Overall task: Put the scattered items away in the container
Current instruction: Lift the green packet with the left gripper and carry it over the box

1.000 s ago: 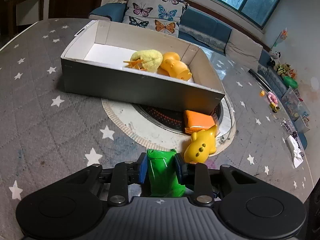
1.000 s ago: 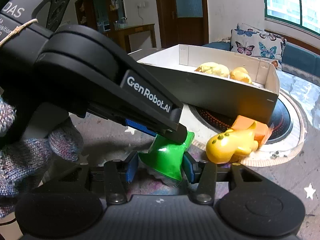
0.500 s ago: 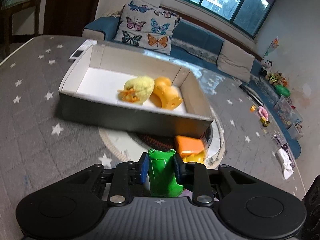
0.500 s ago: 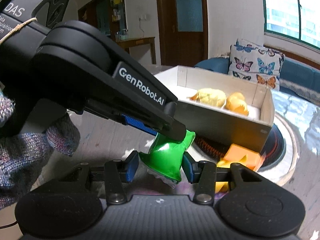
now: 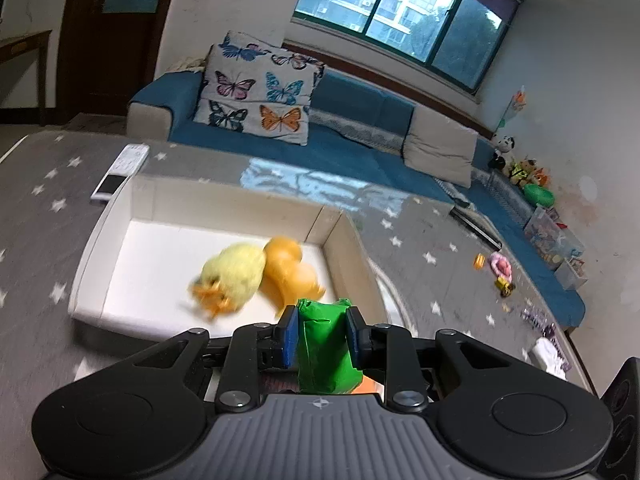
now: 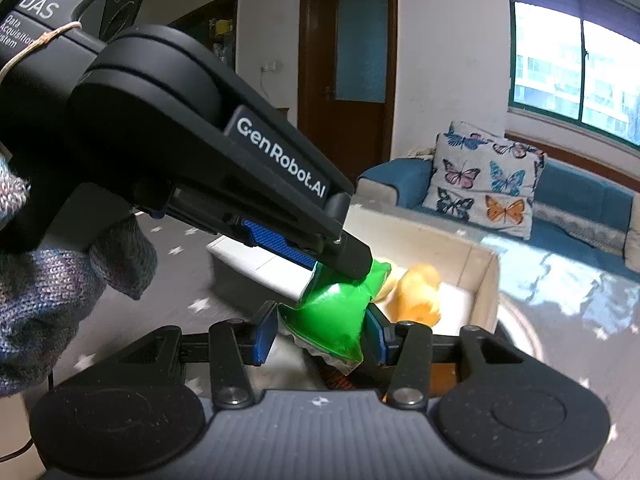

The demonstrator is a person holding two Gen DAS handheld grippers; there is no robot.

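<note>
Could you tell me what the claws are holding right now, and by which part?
Both grip one green packet: the left claw pinches its upper end, the right claw its lower body, above the near side of the white box.

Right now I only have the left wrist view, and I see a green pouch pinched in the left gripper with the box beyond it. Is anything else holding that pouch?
Observer: Yes. The right wrist view shows the right gripper shut on the green pouch too, its blue pads on the lower sides, while the left gripper pinches the top end.
Operator: Does the pouch's bottom end show?
Observer: Yes, a crumpled clear seam sticks out below the right pads.
Operator: Is the hand on the left gripper bare?
Observer: No, it wears a grey knit glove.
</note>
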